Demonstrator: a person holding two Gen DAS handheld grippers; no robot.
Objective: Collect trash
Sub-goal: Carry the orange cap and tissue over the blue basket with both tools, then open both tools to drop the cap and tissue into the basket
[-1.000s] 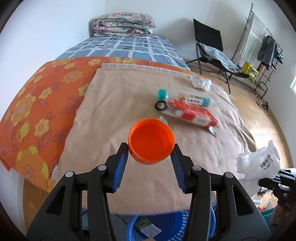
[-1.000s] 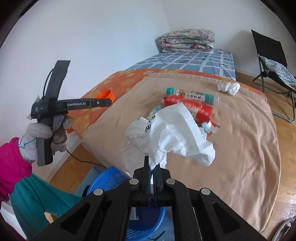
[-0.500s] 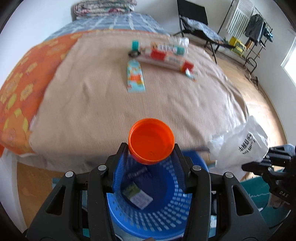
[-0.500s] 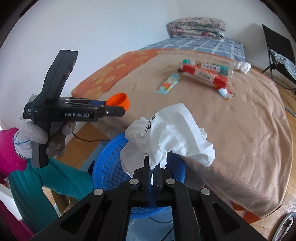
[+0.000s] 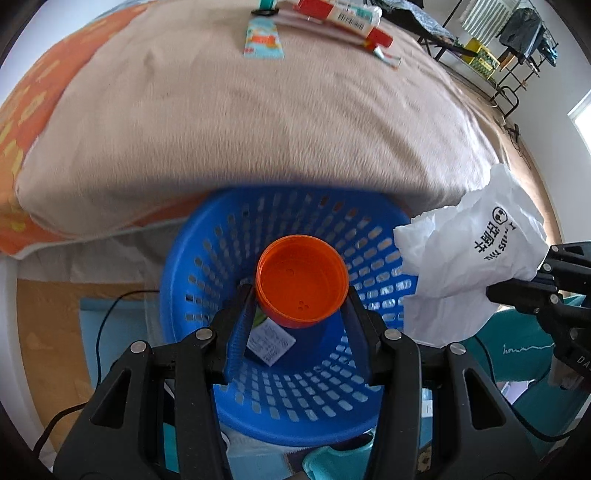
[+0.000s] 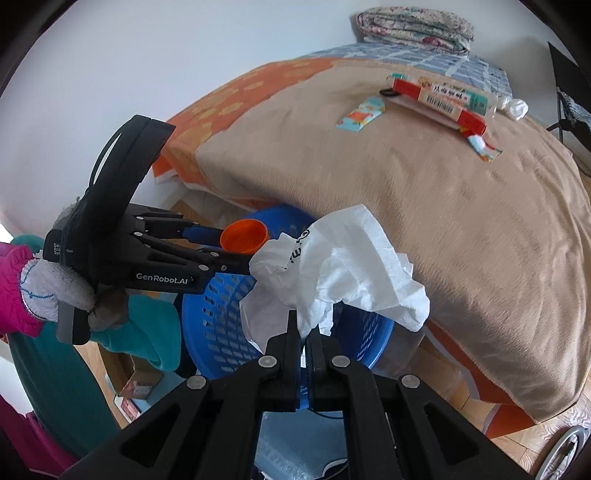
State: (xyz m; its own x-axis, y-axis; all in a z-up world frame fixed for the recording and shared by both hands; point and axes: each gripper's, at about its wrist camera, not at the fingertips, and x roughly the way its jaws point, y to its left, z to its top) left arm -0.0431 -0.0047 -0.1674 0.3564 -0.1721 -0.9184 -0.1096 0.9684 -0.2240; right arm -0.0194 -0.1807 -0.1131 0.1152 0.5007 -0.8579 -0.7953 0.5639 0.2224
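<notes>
My left gripper (image 5: 301,299) is shut on an orange plastic cup (image 5: 301,284) and holds it over the blue perforated basket (image 5: 207,254); the cup also shows in the right wrist view (image 6: 243,236). My right gripper (image 6: 304,326) is shut on a crumpled white plastic bag with tissue (image 6: 332,273), just above the basket's rim (image 6: 207,325). In the left wrist view the bag (image 5: 469,258) hangs at the basket's right side. A small paper wrapper (image 5: 271,343) lies in the basket.
On the tan blanket (image 5: 258,122) lie a red box (image 6: 439,101), a colourful wrapper (image 6: 360,114), a small torn packet (image 6: 484,146) and a white wad (image 6: 515,109). The bed's edge stands just behind the basket. A folding chair and drying rack (image 5: 517,33) stand at right.
Both grippers have moved back from the bed and tilted down, bringing the cup and the white bag over the blue basket. Both stay shut on their loads.
</notes>
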